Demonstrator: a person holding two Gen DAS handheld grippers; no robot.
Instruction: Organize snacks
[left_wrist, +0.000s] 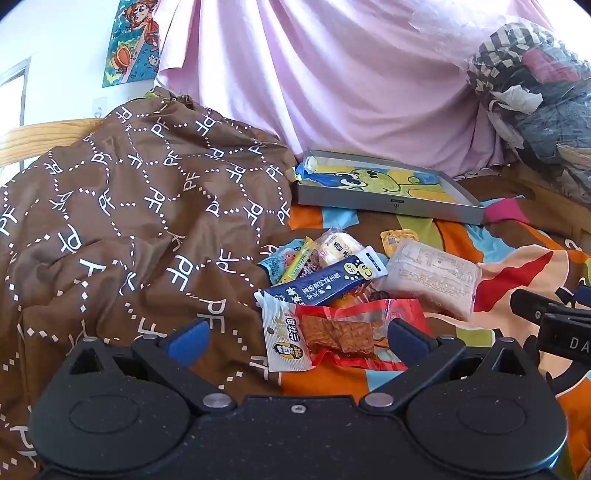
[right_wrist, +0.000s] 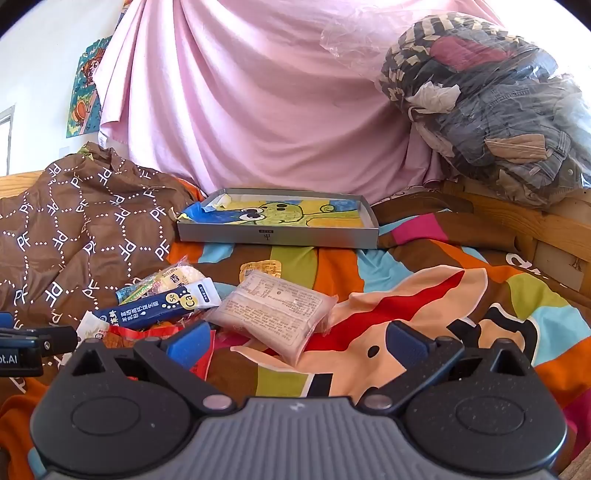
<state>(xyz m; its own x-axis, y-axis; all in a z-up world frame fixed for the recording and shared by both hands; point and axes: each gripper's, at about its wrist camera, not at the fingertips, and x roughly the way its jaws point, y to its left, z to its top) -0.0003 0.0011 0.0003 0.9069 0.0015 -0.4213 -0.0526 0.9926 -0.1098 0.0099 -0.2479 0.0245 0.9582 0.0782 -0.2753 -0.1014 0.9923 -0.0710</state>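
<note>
Nothing has been put away yet: the grey tray (right_wrist: 277, 232) at the far edge of the striped bedsheet (right_wrist: 424, 266) is seen holding only its cartoon liner. The snack pile (left_wrist: 332, 280) is left heaped mid-sheet beside the brown quilt (left_wrist: 129, 221), all of it to be sorted. The left gripper (left_wrist: 295, 336) is held wide around the red tofu packet (left_wrist: 340, 334) without a grip, and the right gripper (right_wrist: 295, 341) is held wide and empty just short of the pale packet (right_wrist: 273, 306).

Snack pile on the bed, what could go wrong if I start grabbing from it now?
1. The dark blue stick packet lies across the red tofu snack packet; pulling the lower one may drag both.
2. The left hand-held gripper is open around that red packet, and a shallow pinch on slick film could slip.
3. The grey tray rests on soft, rumpled bedding, so dropped snacks might tilt it.
</note>
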